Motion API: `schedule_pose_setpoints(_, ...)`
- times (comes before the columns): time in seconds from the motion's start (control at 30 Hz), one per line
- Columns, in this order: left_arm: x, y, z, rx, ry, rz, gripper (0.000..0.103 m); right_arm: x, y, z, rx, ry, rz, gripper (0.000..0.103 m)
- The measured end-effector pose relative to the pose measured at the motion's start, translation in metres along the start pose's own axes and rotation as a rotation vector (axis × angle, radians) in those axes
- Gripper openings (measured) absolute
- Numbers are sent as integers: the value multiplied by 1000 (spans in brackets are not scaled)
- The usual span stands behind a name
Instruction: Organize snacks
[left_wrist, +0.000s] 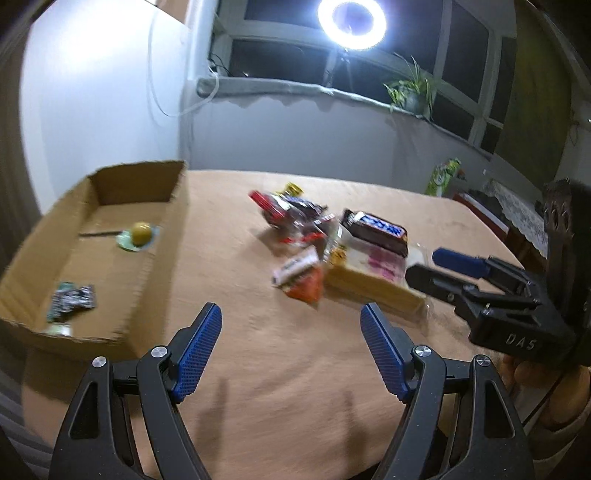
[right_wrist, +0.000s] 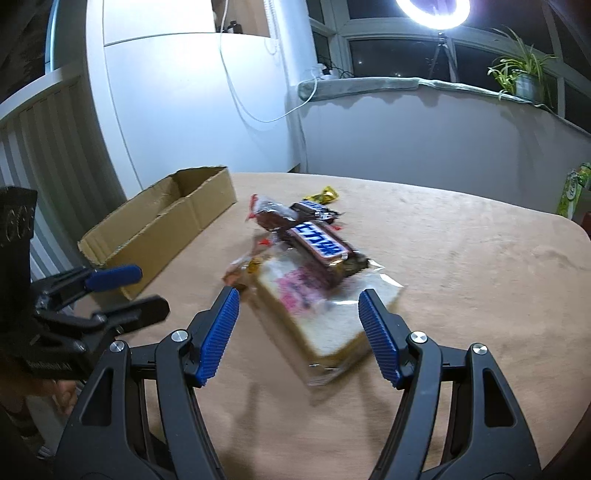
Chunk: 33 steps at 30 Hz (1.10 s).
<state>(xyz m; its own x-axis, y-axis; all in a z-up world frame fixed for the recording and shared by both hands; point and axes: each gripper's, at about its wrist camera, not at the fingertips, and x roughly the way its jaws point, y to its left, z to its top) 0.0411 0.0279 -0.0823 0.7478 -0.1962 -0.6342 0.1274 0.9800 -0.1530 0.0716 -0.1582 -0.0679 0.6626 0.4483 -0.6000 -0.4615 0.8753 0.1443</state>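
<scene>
Two hand-held claws hover over a desk covered in a tan, felt-like cloth. The left claw has its blue-padded jaws spread wide and holds nothing. The right claw is just as wide open and empty, poised low over a wrapped sandwich at the near end of the snack pile.

The task looks barely begun. An open cardboard box sits at the left of the desk. Inside it lie only a round yellow sweet on a pale green wrapper, a crumpled dark foil packet and one small pale item too blurred to name. Most snacks remain outside, heaped mid-desk, well apart from the box: a brown chocolate bar with blue lettering resting on the sandwich, a red-edged packet, a gold-wrapped candy and an orange-and-white packet.

Behind the desk are a white wall, dark night-time windows, a glowing ring light on a tripod, a potted plant on the sill and a green bag at far right.
</scene>
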Motion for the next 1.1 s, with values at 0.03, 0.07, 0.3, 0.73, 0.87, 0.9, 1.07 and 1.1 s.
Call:
schedule_pose_setpoints(0.03,2,-2,-1,3,5,0,78,0,-2,0,2,1,-2,70)
schedule_pose_setpoints(0.07,5,-3,-1,3,8,0,78,0,-6,0,3,-1,-6,70)
schedule_pose_setpoints(0.3,25,3,10,-55,6,-14,78,13,-18,14,-40,3,6,70)
schedule_pose_setpoints(0.73,72,17,29,-134,57,-75,78,61,-29,35,-104,103,74,55)
schedule_pose_setpoints(0.87,76,20,30,-158,68,-140,61,58,-33,34,-85,95,89,39)
schedule_pose_setpoints(0.9,75,21,30,-164,69,-158,55,56,-34,34,-82,92,88,36)
schedule_pose_setpoints(1.07,70,23,27,-197,65,-205,43,52,-35,33,-81,90,95,34)
schedule_pose_setpoints(1.1,67,27,25,-220,61,-227,43,50,-35,32,-82,88,95,33)
